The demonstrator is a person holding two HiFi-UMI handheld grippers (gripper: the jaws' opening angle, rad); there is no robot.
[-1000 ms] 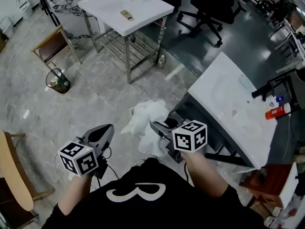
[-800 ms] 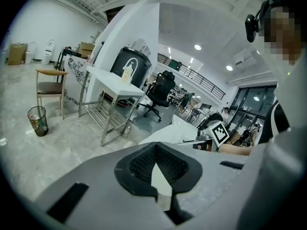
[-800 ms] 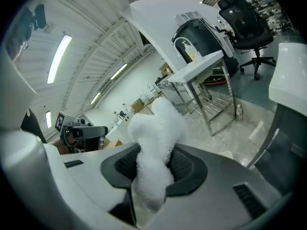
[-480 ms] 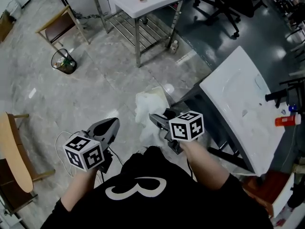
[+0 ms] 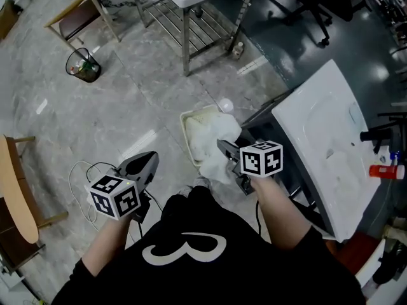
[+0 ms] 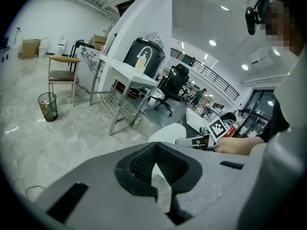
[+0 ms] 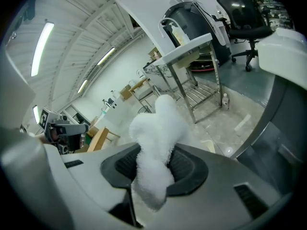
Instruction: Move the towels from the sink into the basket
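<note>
Gripping a white towel [image 5: 216, 165] between its jaws, the right gripper [image 5: 224, 148] holds it just above the basket [image 5: 185, 124] on the floor beside the sink [image 5: 318, 132]. White cloth lies inside the basket. The left gripper [image 5: 150, 162] hangs apart, jaws together, empty.

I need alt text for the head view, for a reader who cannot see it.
Seen from above, the right gripper holds a white towel by a basket on the floor that already contains white cloth. The left gripper is at lower left; a white sink stands at right.
</note>
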